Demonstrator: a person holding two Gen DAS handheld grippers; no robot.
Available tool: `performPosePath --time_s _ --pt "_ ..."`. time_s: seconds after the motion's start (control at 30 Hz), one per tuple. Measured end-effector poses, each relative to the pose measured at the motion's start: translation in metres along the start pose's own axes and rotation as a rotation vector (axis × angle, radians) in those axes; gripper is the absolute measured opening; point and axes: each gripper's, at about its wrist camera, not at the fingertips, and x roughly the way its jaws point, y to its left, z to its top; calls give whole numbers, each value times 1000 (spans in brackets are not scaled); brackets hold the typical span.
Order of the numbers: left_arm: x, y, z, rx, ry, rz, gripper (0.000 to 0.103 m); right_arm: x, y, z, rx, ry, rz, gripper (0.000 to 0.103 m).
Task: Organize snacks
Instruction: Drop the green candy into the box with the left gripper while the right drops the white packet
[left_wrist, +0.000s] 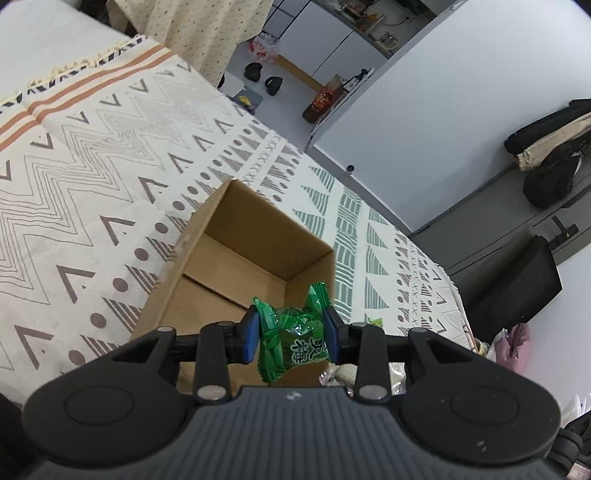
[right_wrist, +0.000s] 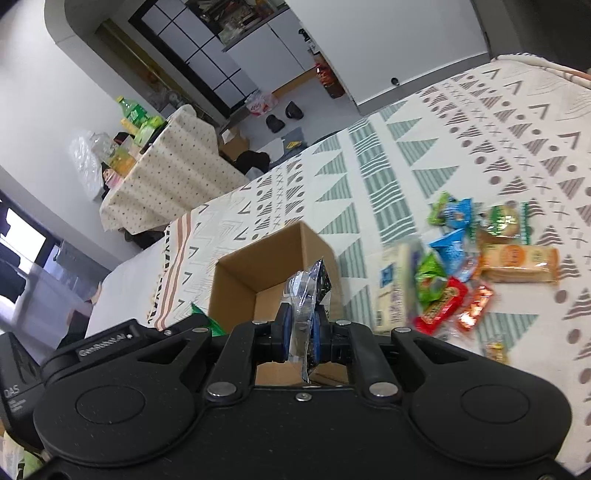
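Note:
An open cardboard box (left_wrist: 207, 258) (right_wrist: 236, 277) stands on the patterned tablecloth. My left gripper (left_wrist: 291, 332) is shut on a green snack packet (left_wrist: 295, 332), held above the near part of the box. My right gripper (right_wrist: 301, 332) is shut on a thin black and clear snack packet (right_wrist: 308, 291), also over the box opening. A green corner of the left gripper's packet (right_wrist: 205, 317) shows at the box's left side in the right wrist view. A pile of several wrapped snacks (right_wrist: 461, 266) lies on the cloth to the right of the box.
The patterned tablecloth (left_wrist: 92, 177) (right_wrist: 406, 155) covers the table. A second table with a dotted cloth (right_wrist: 162, 177) holding bottles stands beyond it. Dark cabinets (left_wrist: 517, 240) with clothes on top line the wall. Shoes and a bag lie on the floor (left_wrist: 266, 74).

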Motion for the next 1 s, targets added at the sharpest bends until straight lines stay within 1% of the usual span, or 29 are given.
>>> performPosePath --time_s 0.1,0.13,0.2,0.27,0.3,0.37,0.4,0.43,0.47,0.5,0.57,0.63,0.77,0.8,0.83,0.93,1.0 --pt "6 6 8 -2 21 0 36 11 9 0 -4 7 -1 11" --pt "7 7 11 -6 20 10 38 14 11 0 -5 10 -1 11" --pt "7 11 17 -15 16 22 39 23 14 0 3 22 -3 11" --pt "7 15 22 -24 14 27 45 30 17 1 4 33 -8 11" --pt "6 17 25 -30 13 39 50 33 18 1 7 39 -8 11" --pt "3 18 29 -30 2 57 55 40 21 2 17 54 2 11" --pt "0 18 30 -26 -6 62 60 43 24 3 15 65 8 12" --pt "-2 18 31 -23 -12 69 68 46 27 3 11 75 5 14" --pt "-4 18 31 -23 -16 82 72 50 30 4 8 89 -4 16" --pt "-6 18 30 -24 -20 99 79 52 33 4 8 96 -11 22" --pt "-8 17 30 -23 -21 118 83 51 37 3 -4 87 -12 27" --pt "-10 16 28 -20 -10 130 85 46 41 4 -26 87 -9 35" --pt "-17 15 21 -5 -1 148 89 29 37 7 -40 59 -35 43" --pt "-19 13 18 5 -2 152 92 23 34 7 -38 50 -39 48" --pt "-21 12 16 14 -5 158 92 16 30 7 -37 40 -50 55" --pt "-25 4 8 38 -6 165 93 2 17 5 -32 30 -102 57" --pt "-28 -2 3 53 -2 158 94 -7 11 4 -27 34 -114 57"
